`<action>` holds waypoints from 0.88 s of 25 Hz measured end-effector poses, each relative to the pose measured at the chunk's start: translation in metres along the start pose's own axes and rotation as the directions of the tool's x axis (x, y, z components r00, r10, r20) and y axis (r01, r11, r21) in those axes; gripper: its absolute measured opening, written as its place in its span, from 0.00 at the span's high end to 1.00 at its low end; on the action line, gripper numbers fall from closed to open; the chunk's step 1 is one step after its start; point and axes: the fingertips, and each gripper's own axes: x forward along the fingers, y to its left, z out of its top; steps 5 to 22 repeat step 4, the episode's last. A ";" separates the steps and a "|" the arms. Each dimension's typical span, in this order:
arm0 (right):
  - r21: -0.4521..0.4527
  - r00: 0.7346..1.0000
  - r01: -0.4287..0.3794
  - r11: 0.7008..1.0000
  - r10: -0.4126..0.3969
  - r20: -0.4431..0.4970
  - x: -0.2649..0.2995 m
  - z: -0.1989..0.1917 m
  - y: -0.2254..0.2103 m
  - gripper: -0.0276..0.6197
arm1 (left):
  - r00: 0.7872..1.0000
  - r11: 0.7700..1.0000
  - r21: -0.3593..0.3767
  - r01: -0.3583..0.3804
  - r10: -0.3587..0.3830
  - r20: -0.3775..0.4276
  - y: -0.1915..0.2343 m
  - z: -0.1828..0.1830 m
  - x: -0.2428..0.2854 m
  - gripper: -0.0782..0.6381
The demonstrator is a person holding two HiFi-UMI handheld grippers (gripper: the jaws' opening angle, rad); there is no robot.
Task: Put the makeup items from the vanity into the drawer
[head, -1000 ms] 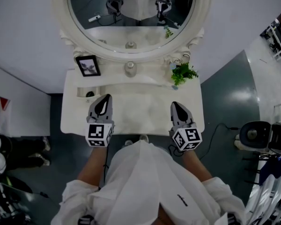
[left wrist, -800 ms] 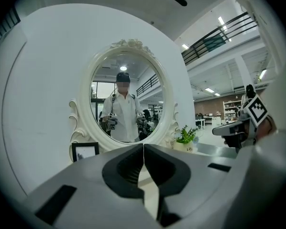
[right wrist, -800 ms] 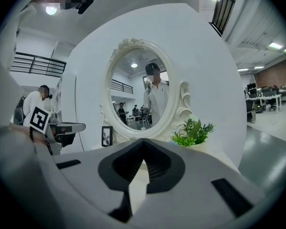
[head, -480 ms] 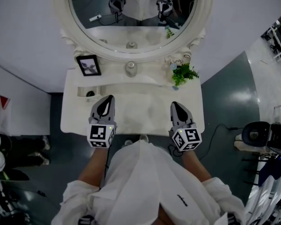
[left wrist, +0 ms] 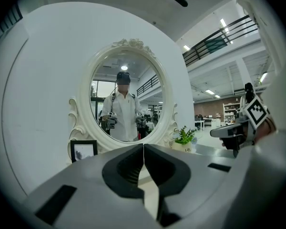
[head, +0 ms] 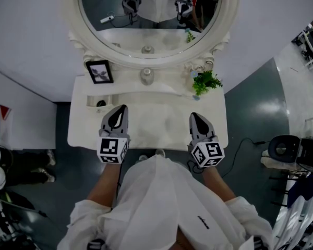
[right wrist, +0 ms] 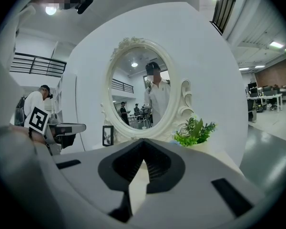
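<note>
The white vanity [head: 83,134] stands under an oval mirror [head: 146,14]. A small dark item [head: 100,104] lies in a recessed tray [head: 91,102] at the top's left. A round jar [head: 145,76] sits at the mirror's base. My left gripper [head: 121,109] hovers over the front left of the top, shut and empty, its jaws [left wrist: 143,147] meeting edge to edge. My right gripper [head: 193,115] hovers over the front right, also shut with nothing held [right wrist: 143,143]. My body hides the vanity's front, so no drawer shows.
A black picture frame [head: 99,72] leans at the back left and a small green plant [head: 204,80] stands at the back right. A dark round device [head: 283,149] and cables lie on the floor to the right. The white wall runs behind the mirror.
</note>
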 end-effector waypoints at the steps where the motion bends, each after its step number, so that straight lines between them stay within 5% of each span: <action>1: -0.001 1.000 -0.001 1.000 0.001 0.001 0.001 0.000 0.001 0.93 | 1.000 1.000 0.000 0.000 0.000 0.002 0.000 0.000 0.000 0.85; 22: -0.004 1.000 -0.003 1.000 0.003 0.004 0.002 0.001 0.002 0.93 | 1.000 1.000 -0.001 0.001 -0.001 0.007 0.001 0.000 0.000 0.85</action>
